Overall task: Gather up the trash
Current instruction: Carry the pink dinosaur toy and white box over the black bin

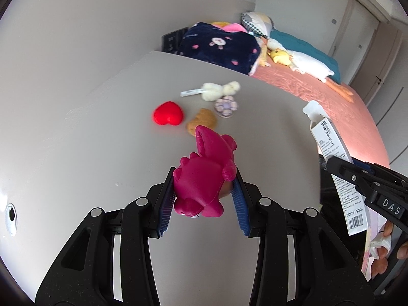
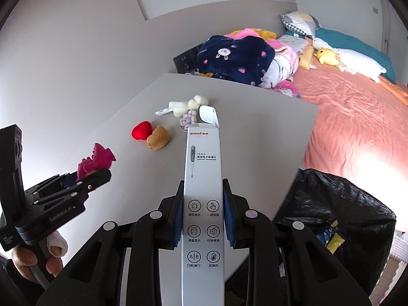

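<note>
My left gripper (image 1: 204,193) is shut on a magenta rubber dinosaur toy (image 1: 204,173) and holds it above the grey table (image 1: 89,140). My right gripper (image 2: 202,219) is shut on a long white thermometer box (image 2: 202,178) with its end flap open, held above the table's near edge. From the right wrist view the left gripper (image 2: 84,176) with the toy (image 2: 95,159) is at the left. In the left wrist view the box (image 1: 336,168) shows at the right. A black trash bag (image 2: 339,211) stands open beside the table at the right.
On the table lie a red heart (image 1: 168,113), a tan plush (image 1: 202,121), a lilac flower piece (image 1: 225,105), a white plush with a stick (image 1: 219,90). A bed (image 2: 357,117) with blankets and soft toys lies beyond.
</note>
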Available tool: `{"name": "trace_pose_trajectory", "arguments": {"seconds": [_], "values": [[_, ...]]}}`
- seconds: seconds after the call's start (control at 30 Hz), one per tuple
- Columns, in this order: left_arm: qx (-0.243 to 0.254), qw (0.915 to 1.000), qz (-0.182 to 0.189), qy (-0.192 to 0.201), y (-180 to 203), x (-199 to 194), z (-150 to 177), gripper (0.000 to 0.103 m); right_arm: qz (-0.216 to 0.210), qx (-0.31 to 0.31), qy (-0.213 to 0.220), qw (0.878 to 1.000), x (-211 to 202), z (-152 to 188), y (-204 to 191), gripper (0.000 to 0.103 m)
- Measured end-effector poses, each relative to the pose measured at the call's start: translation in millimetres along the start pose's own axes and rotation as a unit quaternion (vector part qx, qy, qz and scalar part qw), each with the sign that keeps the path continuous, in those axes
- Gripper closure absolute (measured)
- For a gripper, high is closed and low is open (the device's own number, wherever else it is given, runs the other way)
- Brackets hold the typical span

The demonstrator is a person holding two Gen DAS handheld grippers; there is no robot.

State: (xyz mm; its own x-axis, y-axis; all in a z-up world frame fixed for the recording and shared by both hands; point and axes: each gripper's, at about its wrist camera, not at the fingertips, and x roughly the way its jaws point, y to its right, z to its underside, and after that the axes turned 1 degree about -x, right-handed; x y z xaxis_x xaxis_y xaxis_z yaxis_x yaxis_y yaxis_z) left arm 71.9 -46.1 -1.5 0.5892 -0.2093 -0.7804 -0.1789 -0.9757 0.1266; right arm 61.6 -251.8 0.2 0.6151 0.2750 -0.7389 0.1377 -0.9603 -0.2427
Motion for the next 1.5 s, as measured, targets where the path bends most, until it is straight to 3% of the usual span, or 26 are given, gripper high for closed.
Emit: {"name": "trace_pose_trajectory", "arguments": {"seconds": [0.83,1.5], "values": [[0.071,0.9961,0.053,0.005,98,-8,3,0.062,0.033,0.042,0.037,0.998,-66,27,68,0.075],[0.146,0.9837,0.106,0.000,179,2,-3,0.062,0.084,0.108,0.067,0.988,-110,47,137,0.075]]}}
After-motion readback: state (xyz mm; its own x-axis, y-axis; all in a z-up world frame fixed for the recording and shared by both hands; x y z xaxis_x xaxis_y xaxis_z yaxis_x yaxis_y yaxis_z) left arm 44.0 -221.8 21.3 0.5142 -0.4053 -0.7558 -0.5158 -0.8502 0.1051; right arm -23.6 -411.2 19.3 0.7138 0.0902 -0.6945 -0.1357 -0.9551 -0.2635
